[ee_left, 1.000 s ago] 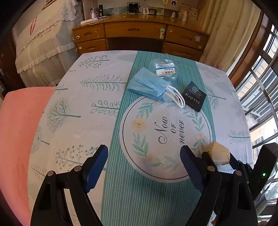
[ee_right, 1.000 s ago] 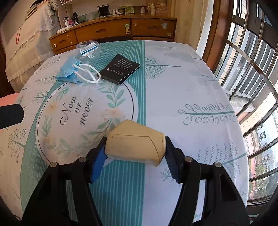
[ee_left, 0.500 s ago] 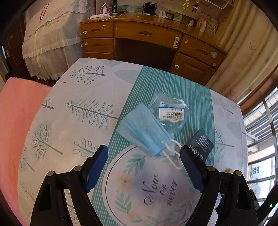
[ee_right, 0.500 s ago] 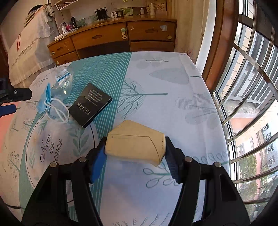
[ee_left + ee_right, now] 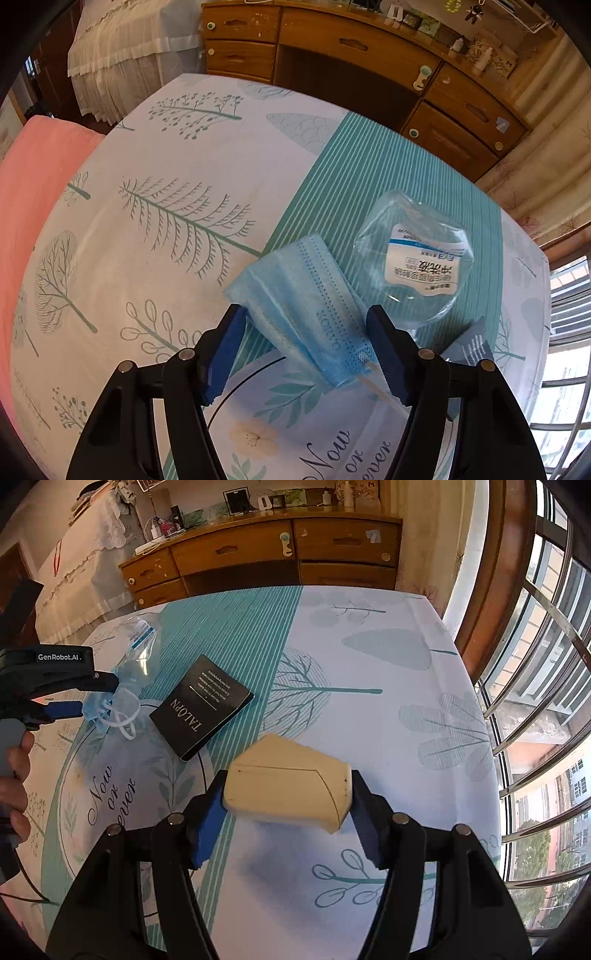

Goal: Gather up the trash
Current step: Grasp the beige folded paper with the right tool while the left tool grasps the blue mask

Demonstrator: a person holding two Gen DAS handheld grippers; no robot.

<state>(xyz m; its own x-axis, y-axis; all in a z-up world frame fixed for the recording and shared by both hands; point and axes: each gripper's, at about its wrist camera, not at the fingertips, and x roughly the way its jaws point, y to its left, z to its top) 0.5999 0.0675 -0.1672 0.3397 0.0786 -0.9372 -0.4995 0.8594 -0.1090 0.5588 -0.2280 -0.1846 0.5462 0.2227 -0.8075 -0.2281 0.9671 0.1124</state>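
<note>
Trash is lying scattered on the patterned tablecloth (image 5: 155, 236): a blue face mask (image 5: 299, 306), a crumpled clear plastic wrapper (image 5: 413, 258) just beside it, and a black booklet (image 5: 201, 705) near both. Compared with a second ago, when the mask was lying far ahead, the left gripper (image 5: 304, 350) is now straddling it, so the pickup is beginning. Its jaws are closing with the mask between them, the pads not visibly pressing yet. The right gripper (image 5: 286, 808) is staying clamped on a beige box-like piece (image 5: 288, 790), held above the cloth.
</note>
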